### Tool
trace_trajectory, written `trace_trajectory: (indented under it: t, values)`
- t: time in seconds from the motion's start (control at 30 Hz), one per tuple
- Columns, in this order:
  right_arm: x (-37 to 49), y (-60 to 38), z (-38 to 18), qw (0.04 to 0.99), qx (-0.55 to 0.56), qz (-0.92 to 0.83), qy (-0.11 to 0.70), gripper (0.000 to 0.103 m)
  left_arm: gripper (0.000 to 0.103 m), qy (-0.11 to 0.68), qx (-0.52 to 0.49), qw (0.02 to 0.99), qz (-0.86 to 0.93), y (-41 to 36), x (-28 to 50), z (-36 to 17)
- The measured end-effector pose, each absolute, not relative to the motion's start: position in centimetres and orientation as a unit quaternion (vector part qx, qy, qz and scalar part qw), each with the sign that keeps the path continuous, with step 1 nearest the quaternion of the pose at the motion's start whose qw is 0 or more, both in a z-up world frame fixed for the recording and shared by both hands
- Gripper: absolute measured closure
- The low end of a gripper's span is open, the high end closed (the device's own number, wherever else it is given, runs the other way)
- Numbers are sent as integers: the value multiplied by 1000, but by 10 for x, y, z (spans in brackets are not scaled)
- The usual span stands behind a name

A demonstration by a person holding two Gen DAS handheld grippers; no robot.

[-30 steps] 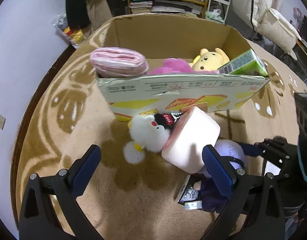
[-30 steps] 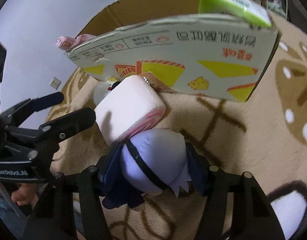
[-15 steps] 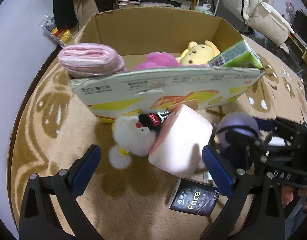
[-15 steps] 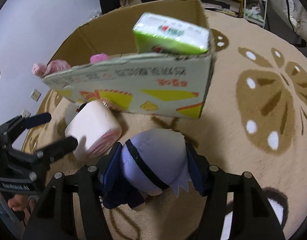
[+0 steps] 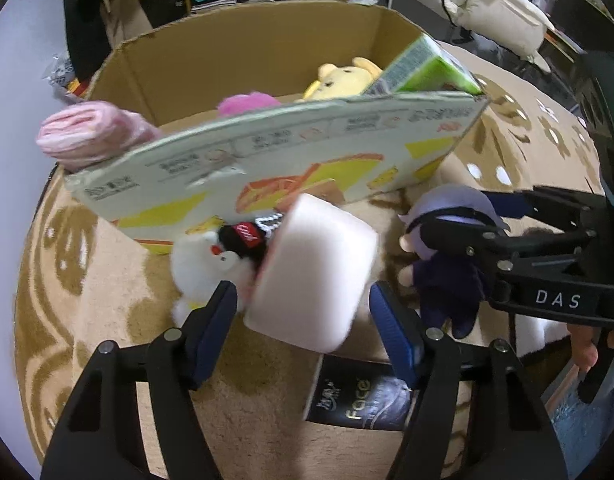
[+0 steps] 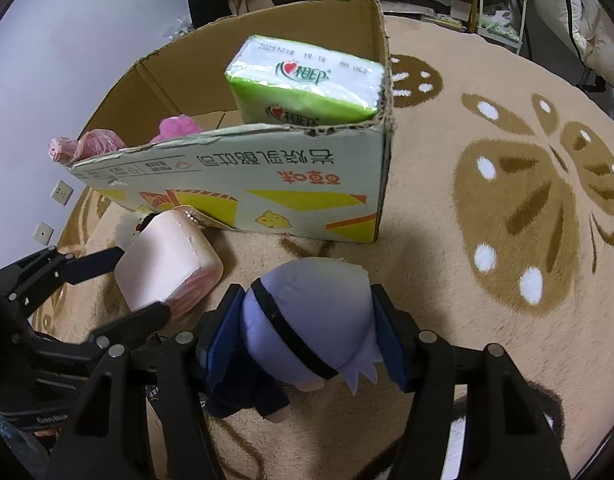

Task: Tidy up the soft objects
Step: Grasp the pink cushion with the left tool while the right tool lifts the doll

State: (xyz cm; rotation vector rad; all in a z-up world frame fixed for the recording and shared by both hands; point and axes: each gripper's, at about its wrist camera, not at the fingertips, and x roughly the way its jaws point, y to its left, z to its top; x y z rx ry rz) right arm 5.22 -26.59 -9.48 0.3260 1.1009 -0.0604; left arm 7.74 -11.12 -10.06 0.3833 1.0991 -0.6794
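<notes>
A pink-and-white soft block (image 5: 315,272) leans on the front wall of the cardboard box (image 5: 267,160). My left gripper (image 5: 303,300) straddles it; the jaws are closing, and a thin gap still shows beside each blue pad. From the right wrist view the same block (image 6: 167,264) sits between those fingers. My right gripper (image 6: 307,296) is shut on a doll with a lilac head and dark clothes (image 6: 307,328), held above the rug just in front of the box (image 6: 267,184). That doll (image 5: 443,280) hangs right of the block.
The box holds a pink rolled towel (image 5: 91,136), a pink plush (image 5: 247,104), a yellow bear (image 5: 343,78) and a green tissue pack (image 6: 307,84). A white plush with a black toy (image 5: 199,260) lies left of the block. A black tissue pack (image 5: 359,396) lies on the rug.
The left jaws have narrowed around the block as the gripper came closer. The right gripper lifted the doll off the rug, uncovering the black tissue pack.
</notes>
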Motion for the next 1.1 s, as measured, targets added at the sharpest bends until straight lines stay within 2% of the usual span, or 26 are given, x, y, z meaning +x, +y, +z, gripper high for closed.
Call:
trace_trajectory:
  t: [0.23, 0.37, 0.57, 0.8, 1.1]
  values:
    - [47, -269, -87, 846, 159, -26, 508, 37, 36, 504, 202, 780, -311, -122, 72, -109]
    - [47, -266, -85, 849, 161, -18, 503, 37, 54, 494, 226, 785, -298, -127, 69, -113]
    - [48, -263, -82, 854, 162, -13, 493, 37, 72, 503, 187, 795, -284, -118, 73, -112]
    - [38, -264, -65, 866, 163, -8, 473, 37, 74, 516, 143, 800, -271, -97, 71, -103]
    - [25, -262, -47, 881, 153, -17, 447, 37, 74, 486, 136, 831, -234, -75, 47, -81]
